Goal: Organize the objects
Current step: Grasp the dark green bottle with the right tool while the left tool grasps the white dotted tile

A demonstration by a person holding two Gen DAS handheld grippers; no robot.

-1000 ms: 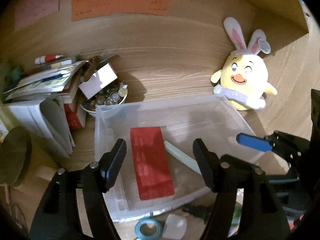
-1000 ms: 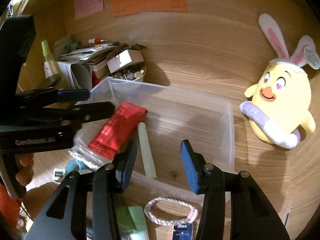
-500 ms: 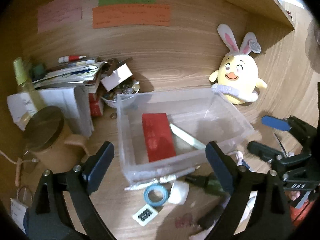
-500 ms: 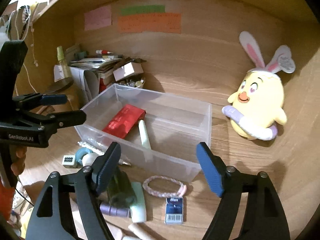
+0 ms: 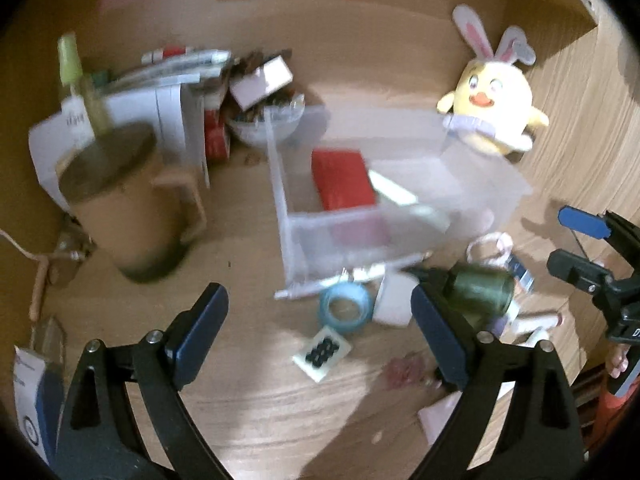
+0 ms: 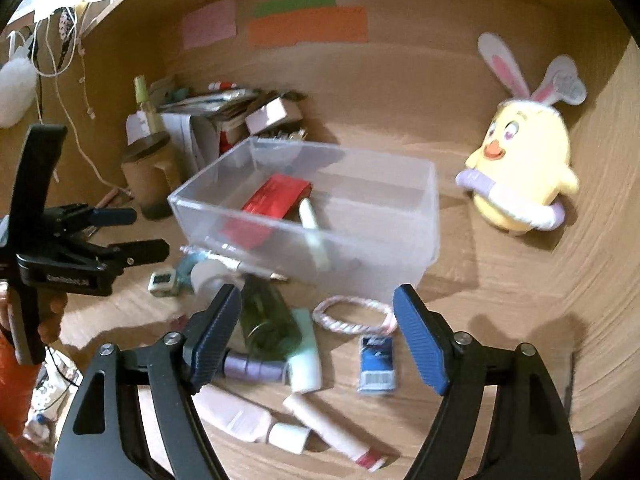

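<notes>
A clear plastic bin (image 5: 288,216) (image 6: 360,264) stands mid-desk and holds a red box (image 5: 340,178) (image 6: 276,196) and a pale green stick (image 5: 394,190) (image 6: 312,220). Loose items lie in front of it: a blue tape roll (image 5: 344,308), a dark green bottle (image 5: 480,288) (image 6: 272,320), a braided bracelet (image 6: 352,314), a blue card pack (image 6: 376,364), a purple spool (image 6: 252,368) and pink tubes (image 6: 240,416). My left gripper (image 5: 320,320) (image 6: 140,232) hangs open over the tape roll. My right gripper (image 6: 316,320) (image 5: 568,240) is open above the bottle and bracelet. Neither holds anything.
A yellow plush chick (image 5: 492,120) (image 6: 520,176) leans on the back wall at the right. A lidded brown mug (image 5: 120,200), a paper stack (image 5: 172,76) and a bowl of small things (image 5: 268,120) crowd the left. Bare wood lies near the front edge.
Both grippers have drawn back from over the bin toward the desk's front, and their jaws have spread wider. The clutter in front of the bin has come into view.
</notes>
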